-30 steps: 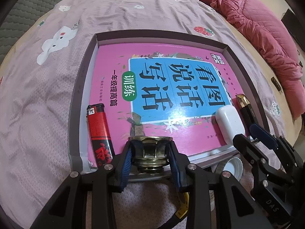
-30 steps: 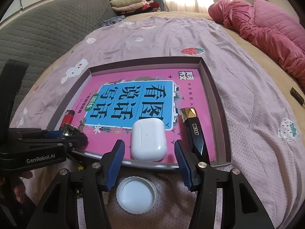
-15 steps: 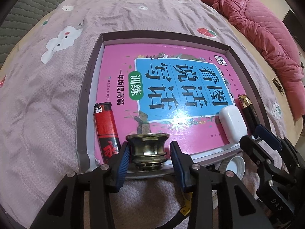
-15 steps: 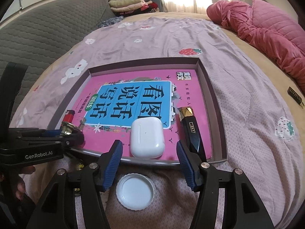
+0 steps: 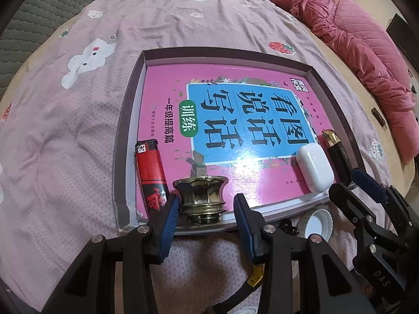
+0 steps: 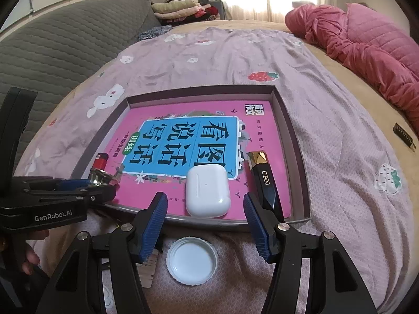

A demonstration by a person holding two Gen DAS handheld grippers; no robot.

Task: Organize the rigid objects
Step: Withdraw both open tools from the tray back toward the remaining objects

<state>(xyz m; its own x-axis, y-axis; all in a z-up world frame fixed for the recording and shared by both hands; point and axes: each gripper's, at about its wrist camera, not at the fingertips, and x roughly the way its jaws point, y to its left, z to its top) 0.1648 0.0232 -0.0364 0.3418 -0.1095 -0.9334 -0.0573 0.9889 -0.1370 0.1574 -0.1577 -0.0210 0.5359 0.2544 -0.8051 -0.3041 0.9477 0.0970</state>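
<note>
A shallow box tray [image 5: 125, 120] on the bed holds a pink book [image 5: 235, 120]. On the book lie a red lighter [image 5: 150, 172], a white earbud case [image 6: 207, 193] and a black-and-gold stick [image 6: 263, 178]. A brass knob [image 5: 200, 198] stands upright at the tray's near edge, between the pads of my left gripper [image 5: 207, 204]. That gripper is open, with a clear gap on the knob's right side. My right gripper [image 6: 204, 201] is open too, its pads apart from the earbud case on both sides. A white bottle cap [image 6: 192, 260] lies on the bedspread below it, outside the tray.
A pink quilted coat [image 6: 366, 36] lies along the bed's right side, with a small dark bar [image 6: 404, 136] near it. A grey padded surface [image 6: 52, 41] rises on the left. A hand [image 6: 28, 259] shows at the lower left. The lilac bedspread [image 5: 65, 157] surrounds the tray.
My left gripper's pads have spread off the brass knob, which now stands free on the tray's near edge. The right gripper's fingers have widened a little around the earbud case.
</note>
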